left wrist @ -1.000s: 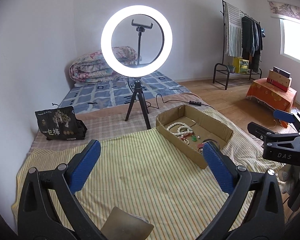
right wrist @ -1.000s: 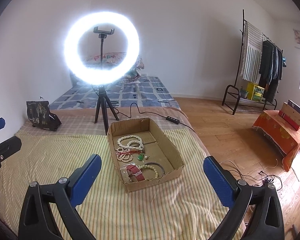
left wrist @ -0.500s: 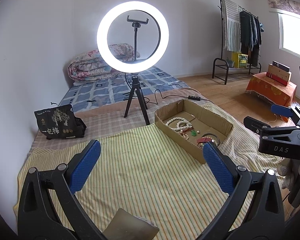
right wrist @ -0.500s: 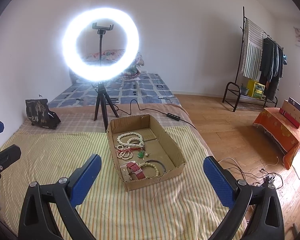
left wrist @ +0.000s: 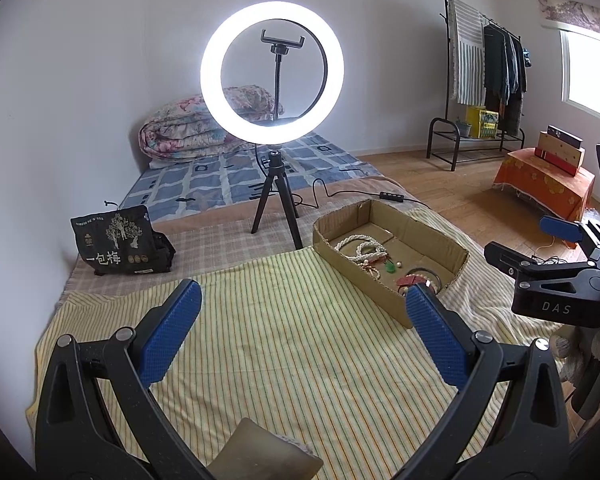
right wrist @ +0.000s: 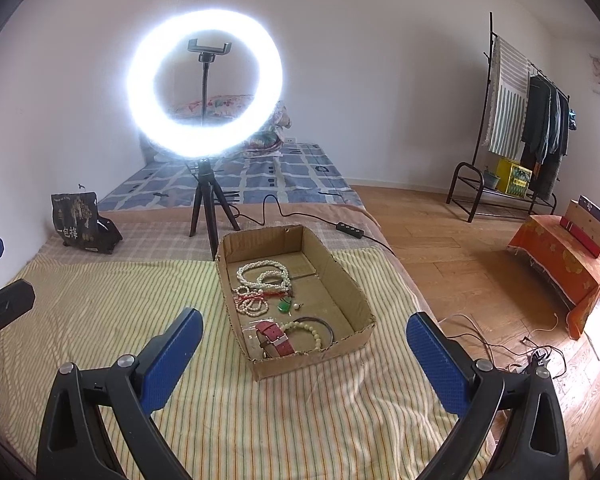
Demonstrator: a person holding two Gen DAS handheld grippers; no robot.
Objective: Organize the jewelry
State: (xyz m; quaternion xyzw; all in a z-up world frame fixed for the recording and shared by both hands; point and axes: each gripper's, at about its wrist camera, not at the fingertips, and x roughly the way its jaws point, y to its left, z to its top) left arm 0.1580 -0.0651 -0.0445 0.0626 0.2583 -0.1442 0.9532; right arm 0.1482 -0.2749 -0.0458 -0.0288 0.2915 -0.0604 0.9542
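Where lettering shows, right gripper [left wrist: 556, 256] reads "DAS"

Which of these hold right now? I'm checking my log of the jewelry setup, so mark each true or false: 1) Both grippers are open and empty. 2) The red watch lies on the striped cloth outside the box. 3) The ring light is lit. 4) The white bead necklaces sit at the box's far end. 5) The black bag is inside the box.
1) True: the left gripper and right gripper are open and hold nothing.
2) False: the red watch lies inside the cardboard box, at its near end.
3) True: the ring light glows.
4) True: the white bead necklaces lie there.
5) False: the black bag stands by the wall, apart from the box.
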